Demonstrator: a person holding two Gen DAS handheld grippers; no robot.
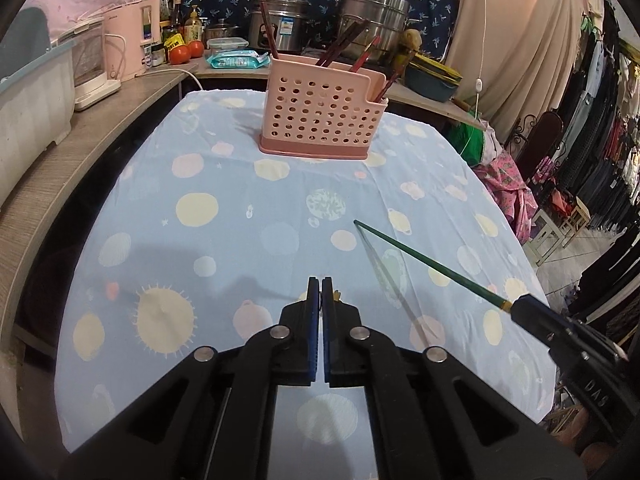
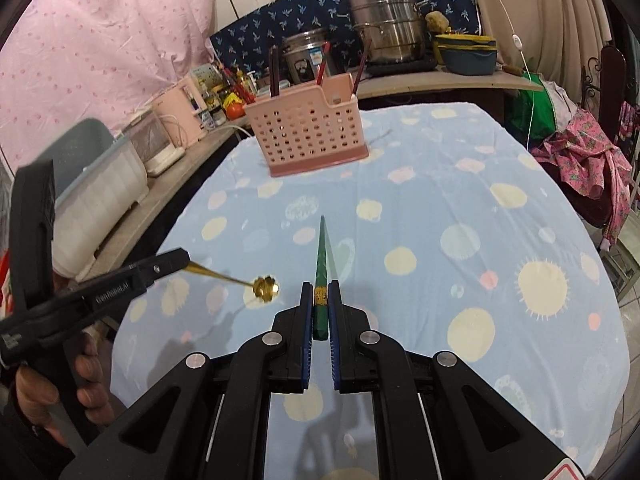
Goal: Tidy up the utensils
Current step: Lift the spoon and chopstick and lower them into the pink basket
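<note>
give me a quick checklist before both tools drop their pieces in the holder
1. Right tool grips the chopstick: ok, pinched near its gold band, tip pointing forward.
2. Left tool grips the gold spoon: ok, thin handle clamped, flower-shaped head sticking out.
3. Both pieces off the cloth: ok, each casts its own shadow.
4. Holder upright: ok, flat on its base at the far end.
5. Room in the holder: cannot tell; red chopsticks already stand in it, compartments hidden.
6. Clear path to the holder: ok, only cloth lies between.
</note>
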